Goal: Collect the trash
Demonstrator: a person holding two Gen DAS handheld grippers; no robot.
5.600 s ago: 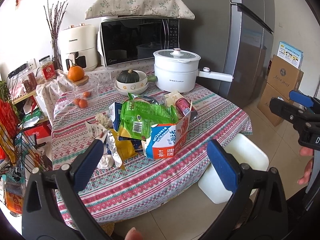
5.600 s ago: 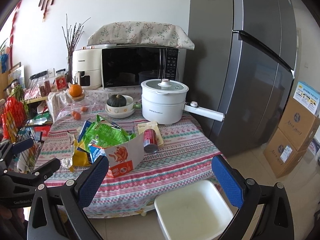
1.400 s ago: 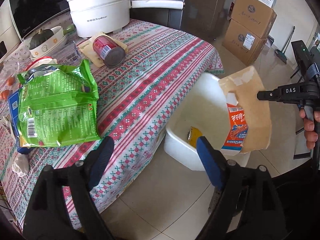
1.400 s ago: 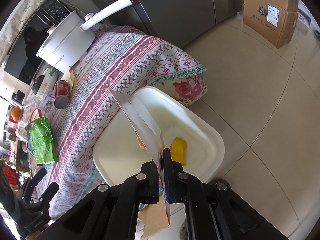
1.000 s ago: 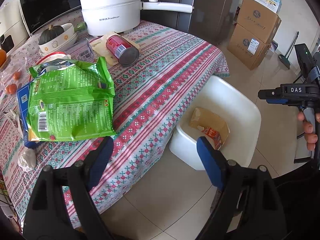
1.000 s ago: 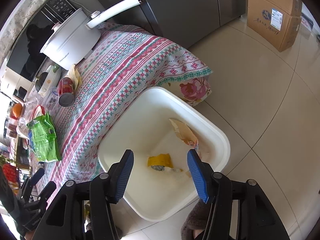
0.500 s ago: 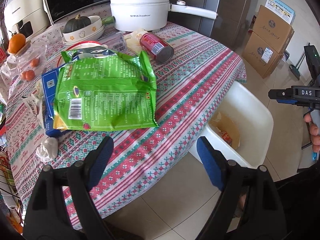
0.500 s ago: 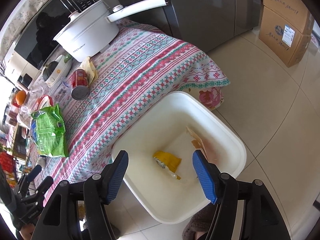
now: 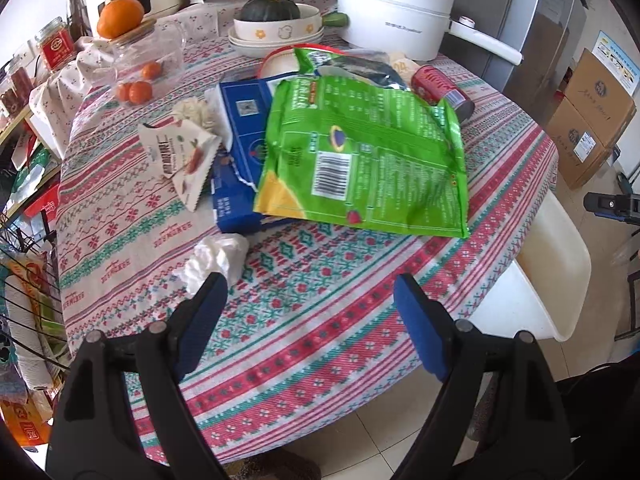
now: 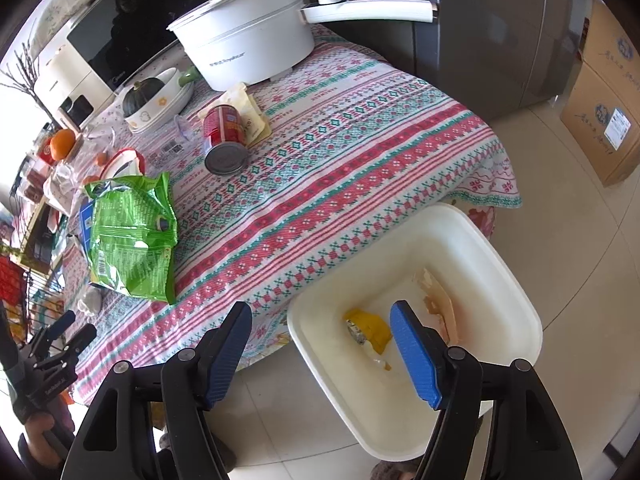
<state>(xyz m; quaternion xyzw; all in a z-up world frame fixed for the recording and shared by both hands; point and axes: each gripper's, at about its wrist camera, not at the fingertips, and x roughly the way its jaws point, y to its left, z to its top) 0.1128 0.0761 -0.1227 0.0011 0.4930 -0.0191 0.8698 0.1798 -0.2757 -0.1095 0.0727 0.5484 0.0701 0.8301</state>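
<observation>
Trash on table, patterned cloth: green snack bag lying flat, barcode side up, overlapping a blue carton. Torn white wrapper just left of the carton. Crumpled white tissue near the table's front edge, just beyond the left hand-held gripper's left finger. Red can on its side, resting partly on a pale yellow packet, near the white electric pot.

White bin on the floor beside the table. Inside: yellow wrapper and a brown piece of carton leaning against the far wall.

Left hand-held gripper: jaws wide apart, empty, over the table's front edge, pointing at the bag pile.

Right hand-held gripper: jaws have just been opening, nothing between them; hangs above the bin's near rim, right finger over the bin's interior.

Beyond the trash: squash in a bowl, orange, fridge, cardboard boxes.
</observation>
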